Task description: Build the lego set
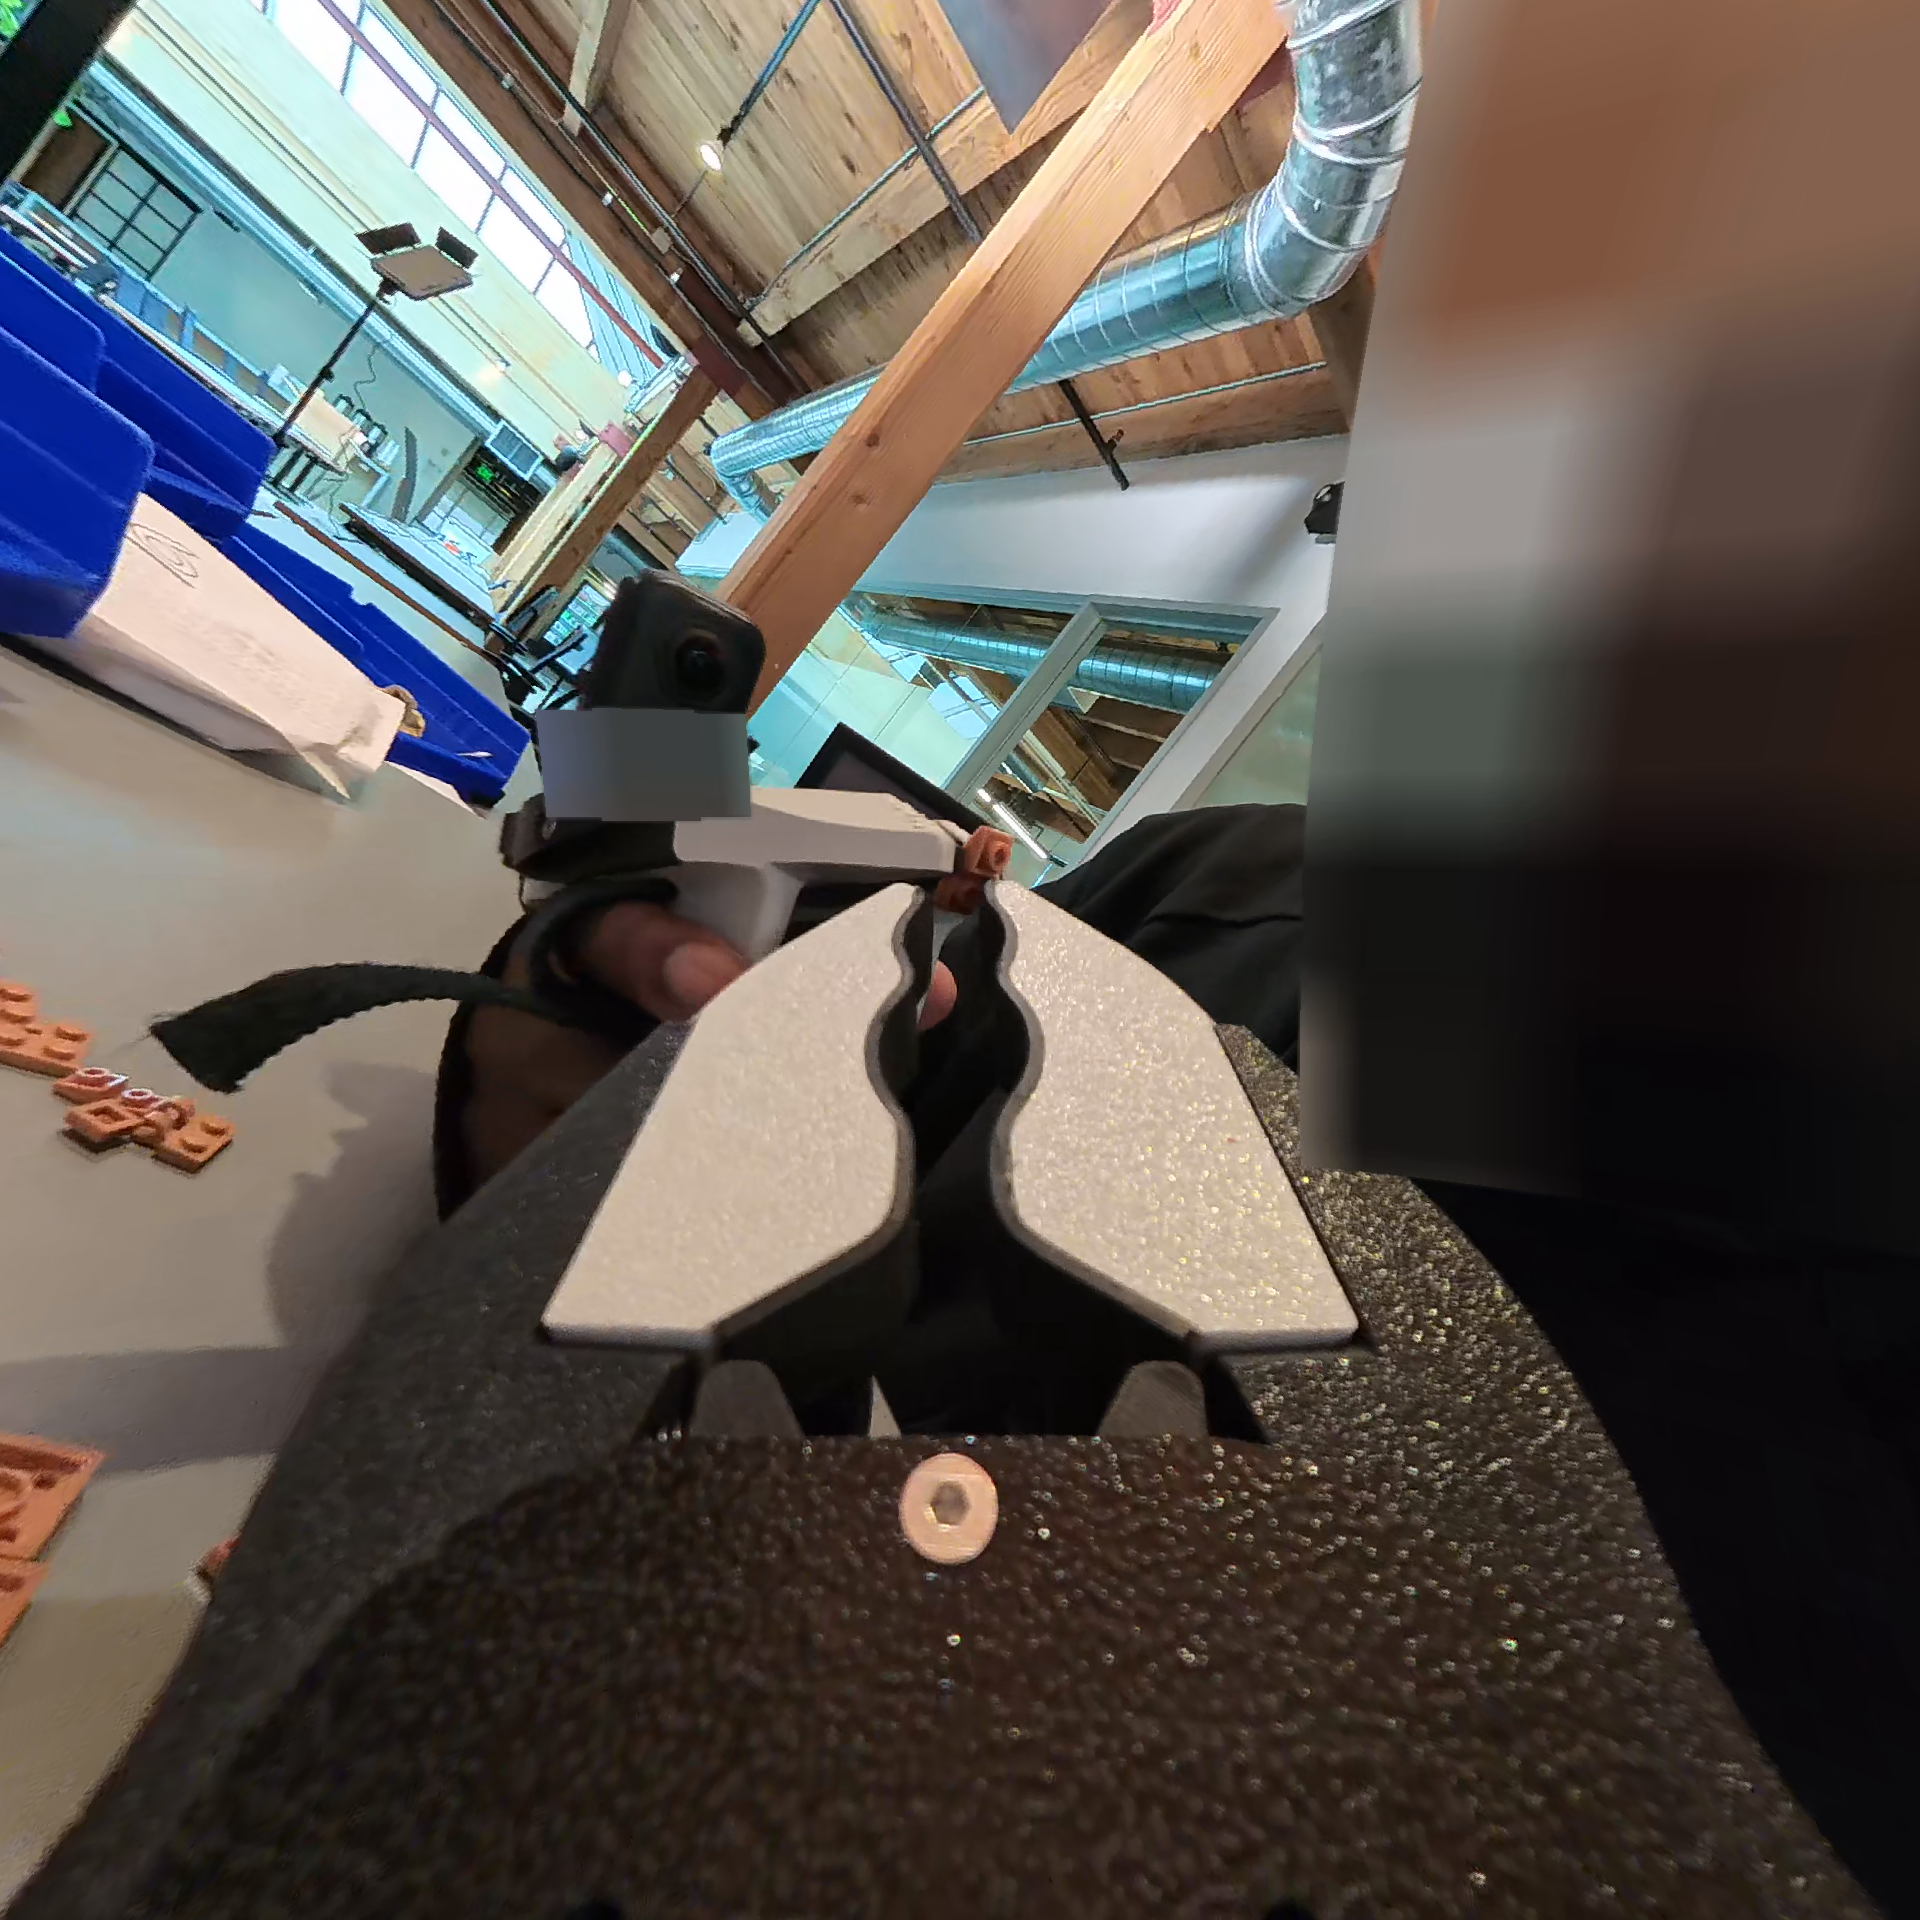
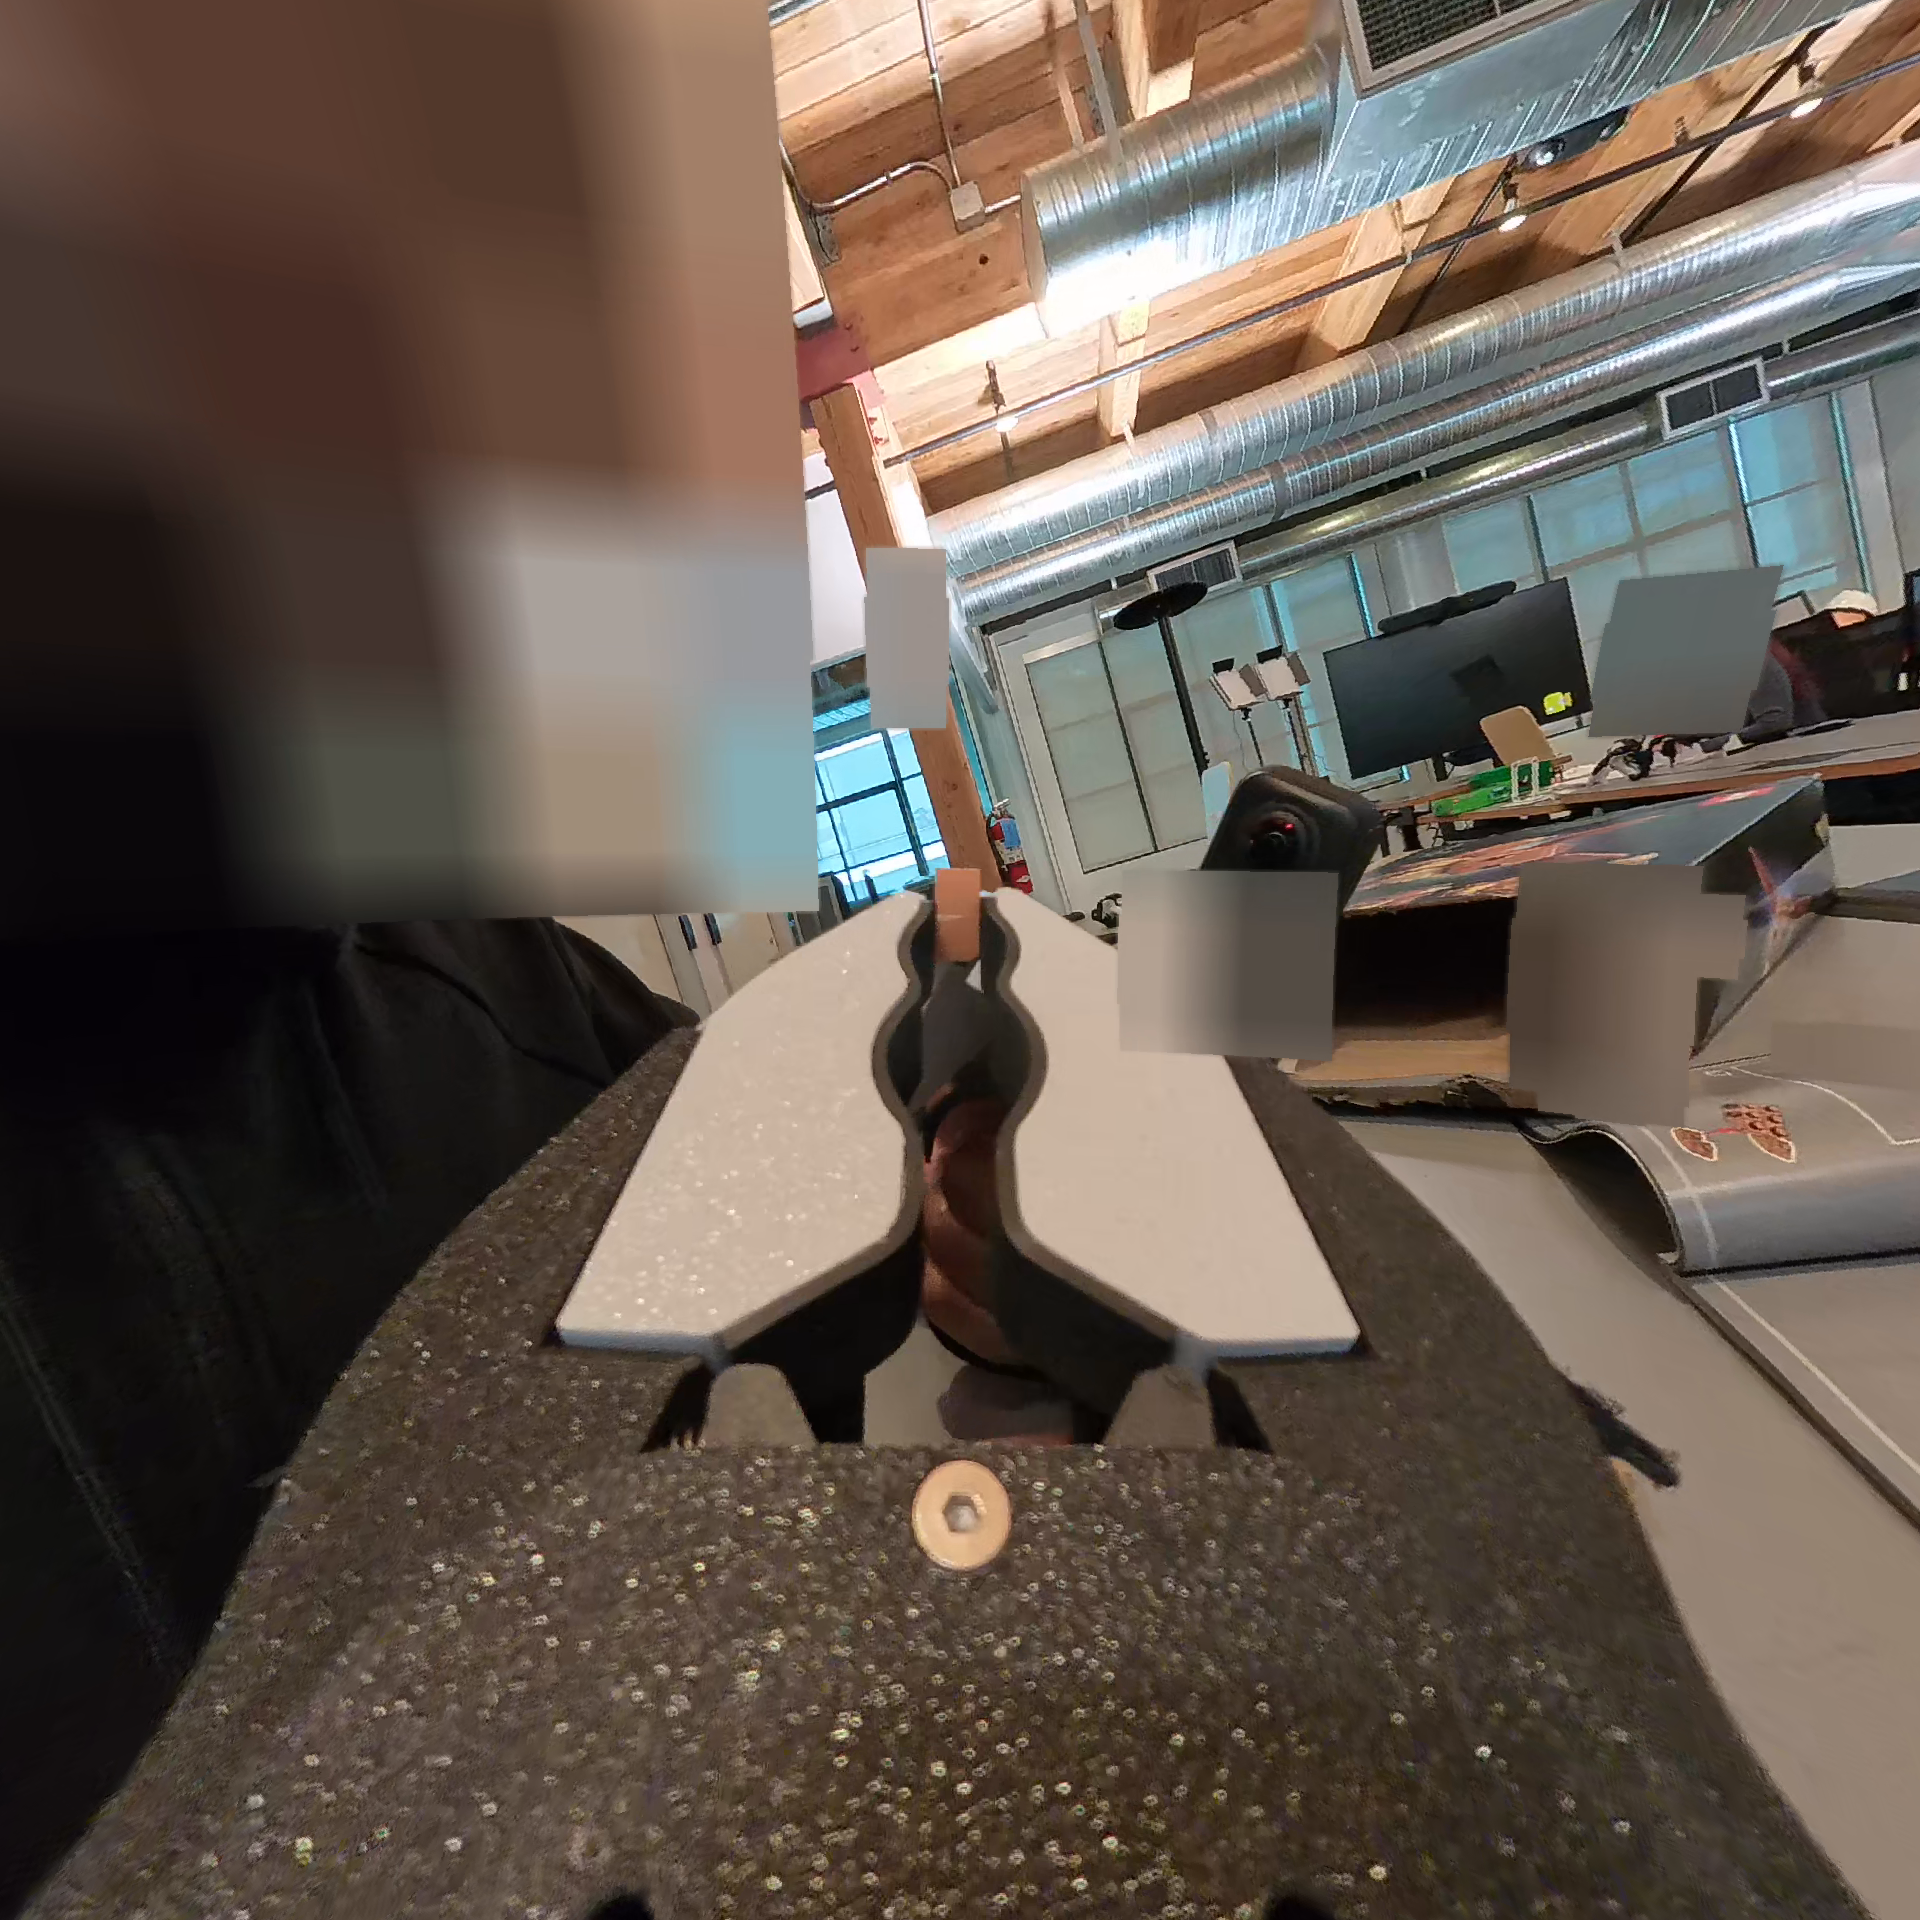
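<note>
In the left wrist view my left gripper (image 1: 958, 899) is raised off the table, its fingertips (image 1: 902, 906) shut on the lower part of a small orange brick (image 1: 962, 896). My right gripper (image 1: 961, 850) reaches in from the left, held by a hand (image 1: 675, 966), and pinches the upper part of the orange brick piece (image 1: 989, 852) at its tip. In the right wrist view my right gripper (image 2: 958, 906) is shut on the orange brick (image 2: 958, 925), which stands up between its pads. The left gripper's camera (image 2: 1288, 831) shows just behind to the right; its fingers are hidden there.
Loose orange bricks (image 1: 135, 1112) and an orange plate (image 1: 31, 1496) lie on the grey table (image 1: 208, 914) at left. Blue bins (image 1: 104, 468) and a white sheet (image 1: 239, 644) stand behind. A cardboard box (image 2: 1423, 987) and grey mat (image 2: 1766, 1195) lie at right. A person's dark clothing (image 2: 260, 1143) is close. Less than 4 cm separates the two grippers' tips.
</note>
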